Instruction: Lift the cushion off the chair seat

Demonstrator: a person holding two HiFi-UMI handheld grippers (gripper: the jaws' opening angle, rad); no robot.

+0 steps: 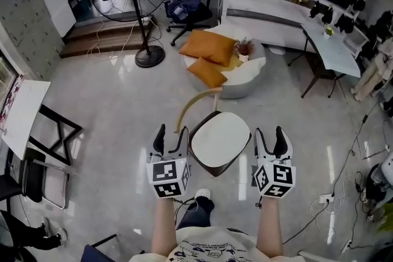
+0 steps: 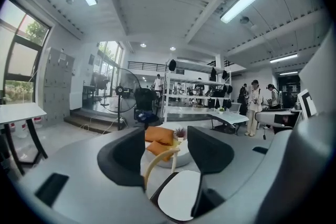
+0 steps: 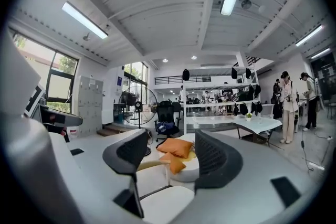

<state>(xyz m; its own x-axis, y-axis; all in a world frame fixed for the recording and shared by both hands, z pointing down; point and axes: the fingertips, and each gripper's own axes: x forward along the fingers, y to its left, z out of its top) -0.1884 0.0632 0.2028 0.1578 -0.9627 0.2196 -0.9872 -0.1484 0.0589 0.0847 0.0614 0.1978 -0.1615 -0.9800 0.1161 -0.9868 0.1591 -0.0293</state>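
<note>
White cushion [image 1: 220, 138], between left tongs [image 1: 172, 132], right tongs [image 1: 270, 132]

- Chair seat [image 1: 221, 138]: white, smooth, matt surface.
- Chair backrest [image 1: 195, 99]: light wood, smooth finish.
- Orange cushions [image 1: 210, 46]: matt cloth.
- Floor [image 1: 110, 132]: pale, glossy, reflective.
- Fingers [image 3: 218, 157]: black, matt, ribbed inner faces.

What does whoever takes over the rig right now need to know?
Left gripper: open, empty, beside the left edge of the chair seat.
Right gripper: open, empty, beside the right edge.
White cushion: flat on the seat, neither gripper touching it.
Done: grippers flank the seat.
Left: probably close in on both cushion edges, grip, lift clear.
</note>
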